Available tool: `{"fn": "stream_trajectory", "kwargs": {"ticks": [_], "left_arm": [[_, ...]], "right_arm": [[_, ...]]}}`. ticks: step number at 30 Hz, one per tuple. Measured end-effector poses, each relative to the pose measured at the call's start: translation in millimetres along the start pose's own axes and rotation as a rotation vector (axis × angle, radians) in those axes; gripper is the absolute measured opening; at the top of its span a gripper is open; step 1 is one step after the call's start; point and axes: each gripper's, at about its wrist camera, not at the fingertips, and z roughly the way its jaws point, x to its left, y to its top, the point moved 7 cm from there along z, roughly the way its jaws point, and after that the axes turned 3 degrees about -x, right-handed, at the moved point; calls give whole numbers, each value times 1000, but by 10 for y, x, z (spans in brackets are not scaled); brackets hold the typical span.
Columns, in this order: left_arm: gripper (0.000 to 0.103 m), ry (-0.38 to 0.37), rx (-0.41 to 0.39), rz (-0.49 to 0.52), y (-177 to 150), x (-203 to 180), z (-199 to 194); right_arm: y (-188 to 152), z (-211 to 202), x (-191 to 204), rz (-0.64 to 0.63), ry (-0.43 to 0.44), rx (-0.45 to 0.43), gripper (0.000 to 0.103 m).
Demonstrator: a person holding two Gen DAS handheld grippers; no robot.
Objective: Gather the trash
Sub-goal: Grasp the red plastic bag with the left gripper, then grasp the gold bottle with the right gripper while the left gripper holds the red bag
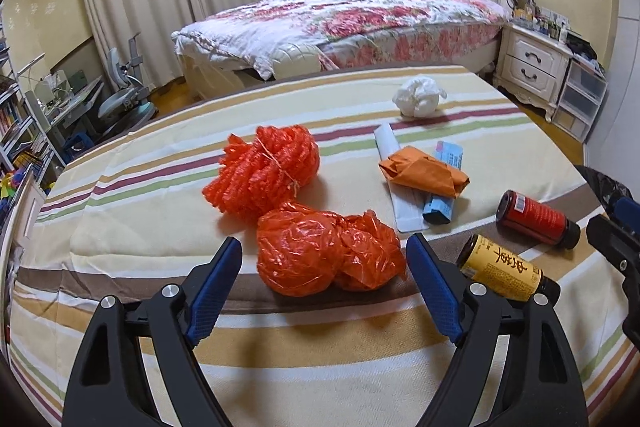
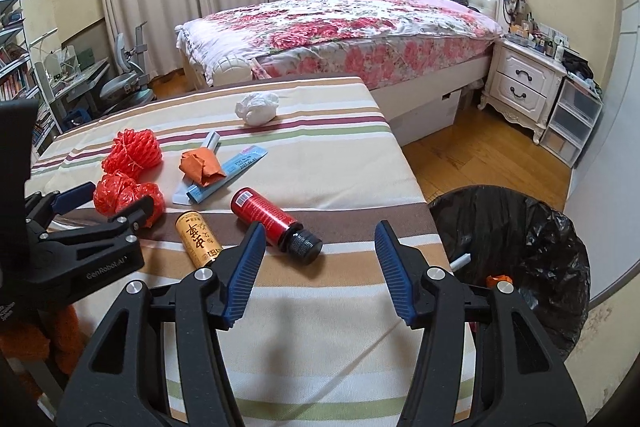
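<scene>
Trash on striped table [image 2: 304,347] — two bottles [image 2: 276,223], two orange bags [image 1: 320,259], one tissue wad [image 1: 418,97] — both grippers [image 1: 324,291] agape, empty.

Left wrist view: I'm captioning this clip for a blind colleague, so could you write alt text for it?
The open left gripper hovers at a crumpled orange plastic bag on a striped tablecloth, its fingers not touching the bag. Nearby lie an orange mesh bundle, two small bottles and paper scraps, with a floral bed behind.

Plenty of bare striped cloth [image 2: 304,327] close in front, easy to cross. Further on, bottles [image 2: 276,223], paper [image 2: 202,169] and red bags [image 2: 128,197] in the way. Open bin [image 2: 516,247] past the right edge.
</scene>
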Motion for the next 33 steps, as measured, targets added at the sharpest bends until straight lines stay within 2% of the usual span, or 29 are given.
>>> {"fn": "stream_trajectory", "kwargs": {"ticks": [1,2,3,7,21,33], "left_arm": [[79,-3,-5,-2,-5,6,-13],[71,-6,-9,0,-12,6,-28],[67,-9,-7,7,-27,0,-35],[61,-13,-13,16,-77,9,-93],[59,8,-25,-38,-272,372,-407],[59,46,-19,-71,-428,669,-469]], "right_arm": [[1,-3,11,-2,1,0,56],[-3,-4,26,-6,3,1,56],[-11,-2,41,-9,4,3,56],[-44,-2,118,-24,14,11,56],[-146,8,558,-104,94,47,56],[-205,302,887,-184,136,143,53]]}}
